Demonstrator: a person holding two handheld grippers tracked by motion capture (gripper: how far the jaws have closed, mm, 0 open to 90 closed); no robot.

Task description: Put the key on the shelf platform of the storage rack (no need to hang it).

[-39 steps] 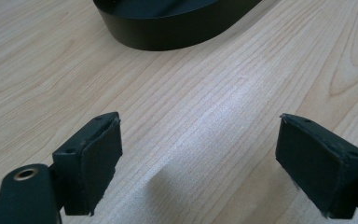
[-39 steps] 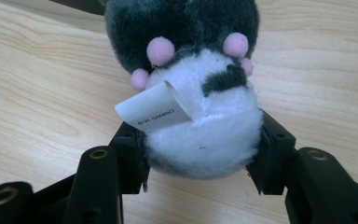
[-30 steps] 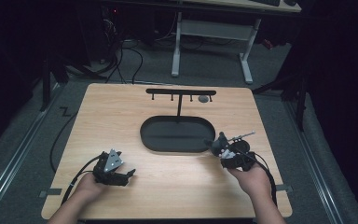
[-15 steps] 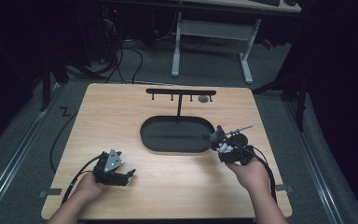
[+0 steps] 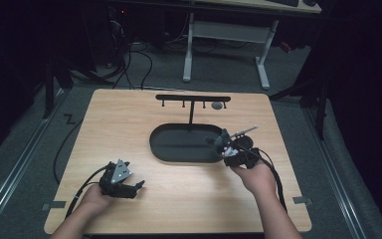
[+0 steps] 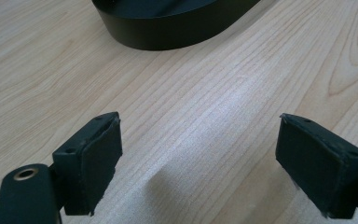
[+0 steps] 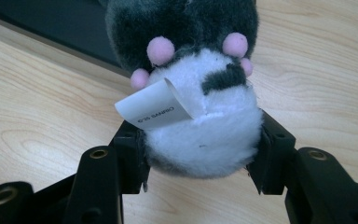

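Right gripper (image 5: 227, 147) clamps a grey-and-white plush toy with pink pads (image 7: 200, 93) at the three-o'clock rim of the black oval tray (image 5: 159, 149) on the pale wooden table (image 5: 179, 199). Carrying it well likely means firm, level jaws. The right gripper view reveals a paper tag (image 7: 156, 109); the high view shows the left gripper (image 5: 122, 185) resting, jaws apart and empty.

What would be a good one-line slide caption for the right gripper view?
Right gripper clamps a grey-and-white plush toy with pink paws and a paper tag above the wooden table.
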